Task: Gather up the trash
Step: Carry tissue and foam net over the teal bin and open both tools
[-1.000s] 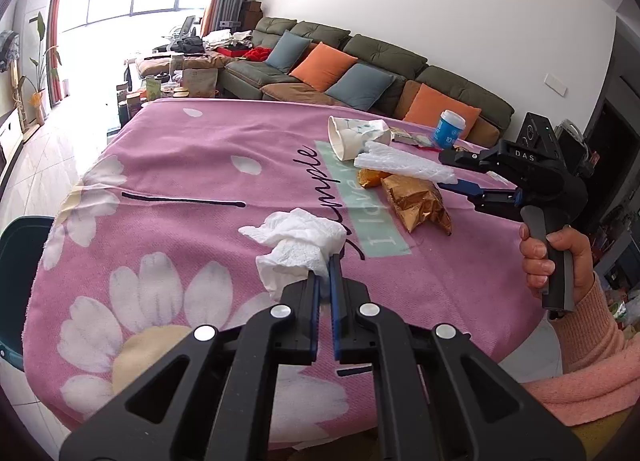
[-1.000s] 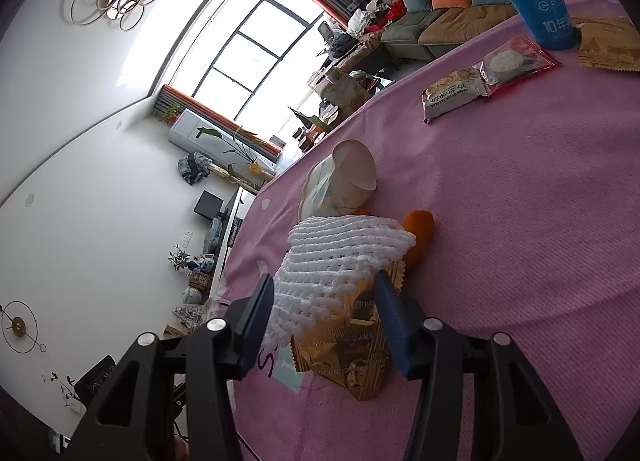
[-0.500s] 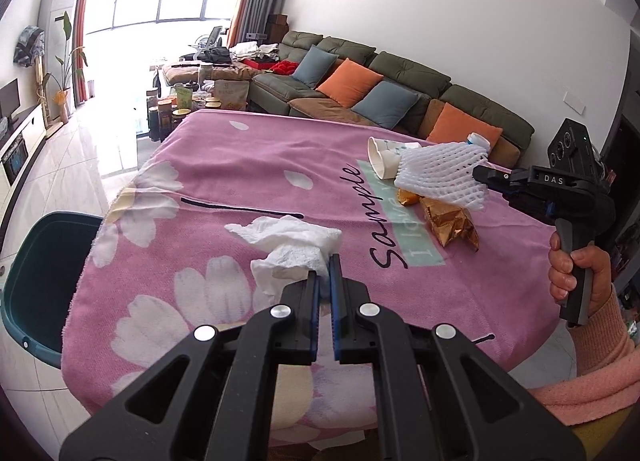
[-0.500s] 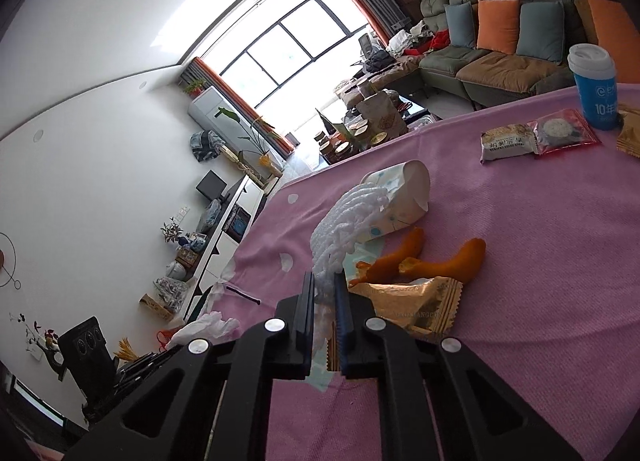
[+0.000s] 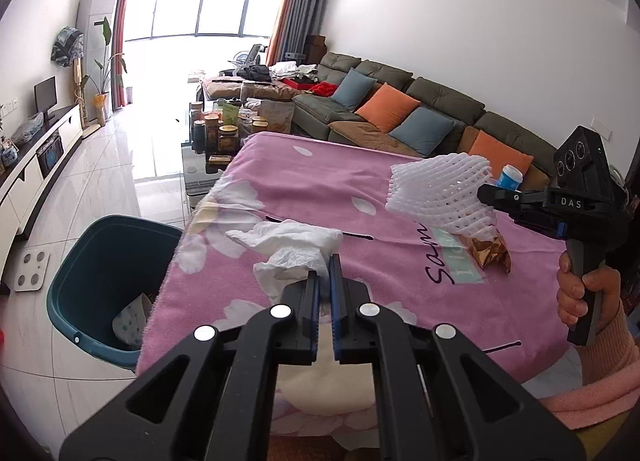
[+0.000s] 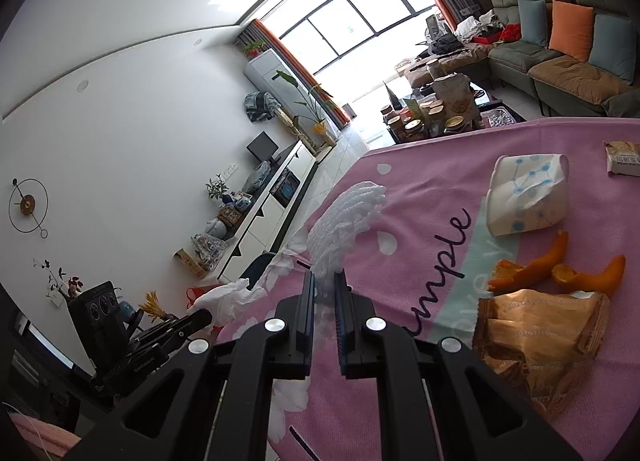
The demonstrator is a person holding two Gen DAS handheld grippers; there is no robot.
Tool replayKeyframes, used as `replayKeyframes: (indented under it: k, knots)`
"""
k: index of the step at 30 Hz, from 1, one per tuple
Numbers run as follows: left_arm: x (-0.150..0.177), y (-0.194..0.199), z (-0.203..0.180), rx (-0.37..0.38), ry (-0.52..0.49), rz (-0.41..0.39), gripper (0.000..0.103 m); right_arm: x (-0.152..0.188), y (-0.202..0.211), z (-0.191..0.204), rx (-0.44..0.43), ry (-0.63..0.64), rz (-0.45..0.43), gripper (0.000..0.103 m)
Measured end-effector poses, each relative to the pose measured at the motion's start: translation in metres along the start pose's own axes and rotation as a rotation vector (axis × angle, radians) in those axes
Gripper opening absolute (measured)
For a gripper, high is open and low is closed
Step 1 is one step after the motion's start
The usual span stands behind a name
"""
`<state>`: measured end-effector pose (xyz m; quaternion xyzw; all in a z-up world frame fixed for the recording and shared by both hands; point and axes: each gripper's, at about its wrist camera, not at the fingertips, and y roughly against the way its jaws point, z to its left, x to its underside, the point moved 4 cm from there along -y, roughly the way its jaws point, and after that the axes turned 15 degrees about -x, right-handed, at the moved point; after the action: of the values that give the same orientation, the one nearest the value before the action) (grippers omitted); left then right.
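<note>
Right wrist view: right gripper (image 6: 323,290) now clamped on foam net (image 6: 344,223), lifted off table (image 6: 420,413). Left gripper (image 5: 325,281) pinching tissue (image 5: 294,251), also raised. Bin (image 5: 108,281) closer; both pieces look ready for drop.

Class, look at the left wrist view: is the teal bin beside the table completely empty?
No. A crumpled paper cup with blue dots lies at the bottom of the teal bin.

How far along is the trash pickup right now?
Done: one paper cup lies in the teal bin. In hand: left gripper clamps the white tissue; right gripper clamps the foam net. Left on the table: crushed cup, orange peels, gold wrapper.
</note>
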<state>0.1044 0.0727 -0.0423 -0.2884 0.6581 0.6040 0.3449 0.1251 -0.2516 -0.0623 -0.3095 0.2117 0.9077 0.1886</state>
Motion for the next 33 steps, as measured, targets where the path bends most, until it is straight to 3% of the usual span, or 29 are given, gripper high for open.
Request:
replayKeyframes:
  k: [16, 33]
  knots:
    - [-0.002, 0.007, 0.079, -0.157, 0.096, -0.010, 0.005, -0.006, -0.095, 0.044, -0.140, 0.063, 0.151, 0.008]
    - [0.009, -0.020, 0.144, -0.264, 0.169, 0.051, 0.005, -0.001, -0.188, 0.081, -0.187, 0.127, 0.307, 0.008]
